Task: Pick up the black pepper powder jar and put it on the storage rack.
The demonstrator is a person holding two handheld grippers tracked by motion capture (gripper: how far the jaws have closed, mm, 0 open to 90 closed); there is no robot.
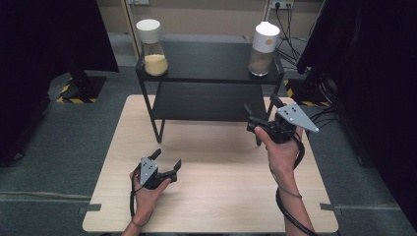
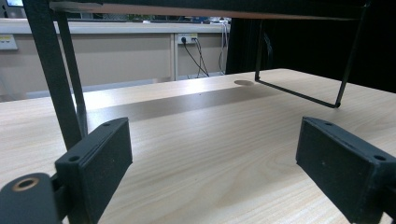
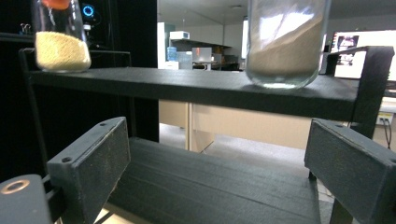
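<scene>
A black two-tier shelf (image 1: 206, 73) stands at the far half of the wooden table (image 1: 211, 196). On its top tier, a glass jar of yellow grains (image 1: 152, 46) with a white lid sits at the left and a jar of brown powder (image 1: 263, 46) with a white lid sits at the right. My left gripper (image 1: 167, 162) rests low over the table's near left, open and empty. My right gripper (image 1: 260, 110) is held up by the shelf's right front leg, open and empty, facing the brown jar (image 3: 285, 42) and the yellow jar (image 3: 60, 46).
The shelf's lower tier (image 3: 224, 186) lies just ahead of the right gripper's jaws. In the left gripper view, the shelf's front left leg (image 2: 53, 79) stands close ahead and bare table (image 2: 210, 140) stretches beyond. Dark curtains and cables (image 1: 290, 29) surround the table.
</scene>
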